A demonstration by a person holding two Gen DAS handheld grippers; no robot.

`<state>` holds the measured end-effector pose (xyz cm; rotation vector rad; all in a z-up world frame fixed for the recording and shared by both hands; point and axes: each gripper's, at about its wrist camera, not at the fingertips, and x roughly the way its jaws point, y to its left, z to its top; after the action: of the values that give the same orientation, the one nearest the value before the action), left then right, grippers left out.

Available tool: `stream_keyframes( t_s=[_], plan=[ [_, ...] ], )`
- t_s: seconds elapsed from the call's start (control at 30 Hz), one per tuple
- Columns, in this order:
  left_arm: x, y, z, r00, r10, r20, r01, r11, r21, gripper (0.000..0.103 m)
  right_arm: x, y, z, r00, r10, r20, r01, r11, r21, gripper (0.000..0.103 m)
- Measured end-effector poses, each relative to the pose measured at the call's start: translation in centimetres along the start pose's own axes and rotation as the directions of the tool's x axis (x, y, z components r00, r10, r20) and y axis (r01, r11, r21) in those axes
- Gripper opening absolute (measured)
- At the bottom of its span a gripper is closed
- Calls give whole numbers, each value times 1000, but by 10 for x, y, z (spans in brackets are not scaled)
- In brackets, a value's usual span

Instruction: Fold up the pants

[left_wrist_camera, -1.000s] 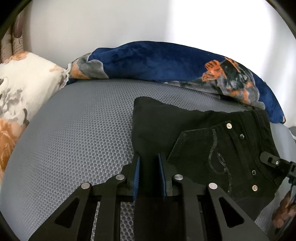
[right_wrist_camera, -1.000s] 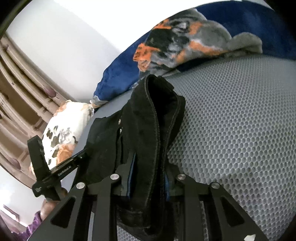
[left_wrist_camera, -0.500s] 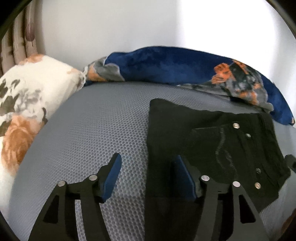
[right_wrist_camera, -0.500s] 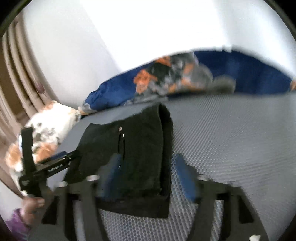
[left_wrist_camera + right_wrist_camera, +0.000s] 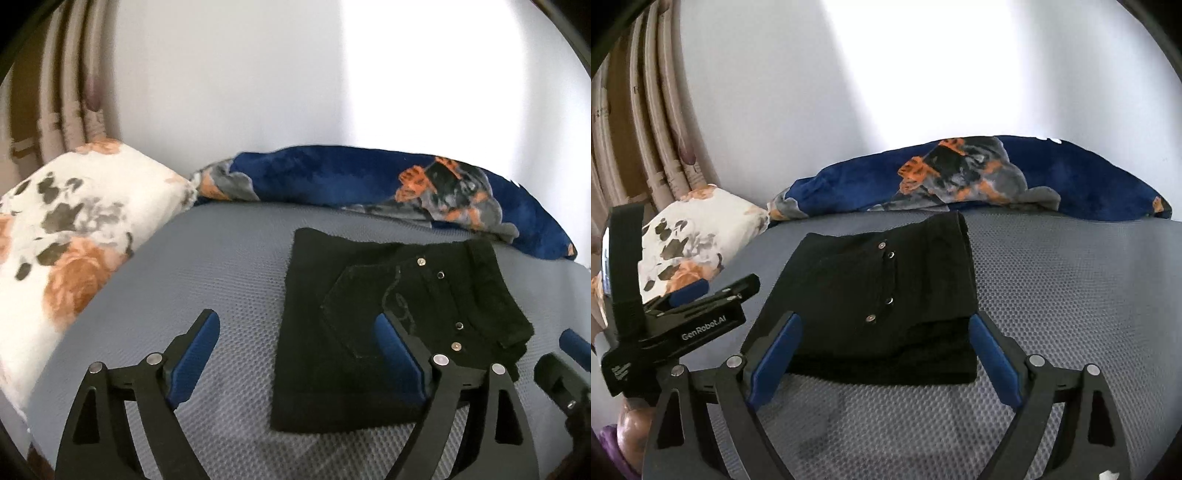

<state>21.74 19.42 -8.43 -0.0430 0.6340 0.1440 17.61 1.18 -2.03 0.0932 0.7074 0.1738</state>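
My left tongs [image 5: 295, 354] are nearest in the left view, jaws wide apart and just been opening, nothing between the blue pads [image 5: 192, 360]; the right-hand pad overlaps the near edge of the pants in the picture, can't tell if it touches. My right tongs [image 5: 882, 358] same story in the right view: jaws spread wide, just been opening, empty, held just short of the near edge of the pants. Left tongs also show at the left edge of the right view, with part of a hand under them [image 5: 633, 424]. Just past both sets of tongs, black pants [image 5: 388, 325] lie folded into a compact flat stack on the grey mesh bed cover [image 5: 184, 277], back pocket and metal rivets facing up, loose from both tongs. Left of that, a white pillow with orange and grey flowers [image 5: 66, 240]. Farther back, a blue blanket with orange and grey print [image 5: 351, 181] bunched along the white wall [image 5: 240, 92]. Beige curtain [image 5: 653, 122] in the far left corner.
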Motion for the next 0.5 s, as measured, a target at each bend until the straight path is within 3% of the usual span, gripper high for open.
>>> stream_keyframes(
  t_s=[0.17,0.5],
  plan=[
    [-28,1,1,999,15,30,-15,1000,2,91,-16,9,2,1000,2,12,-2,1000,-10,95],
    [-80,-3,5,996,-26,87,23,999,32,99,-46,18,6,999,1,34,-1,1000,-1,98]
  ],
)
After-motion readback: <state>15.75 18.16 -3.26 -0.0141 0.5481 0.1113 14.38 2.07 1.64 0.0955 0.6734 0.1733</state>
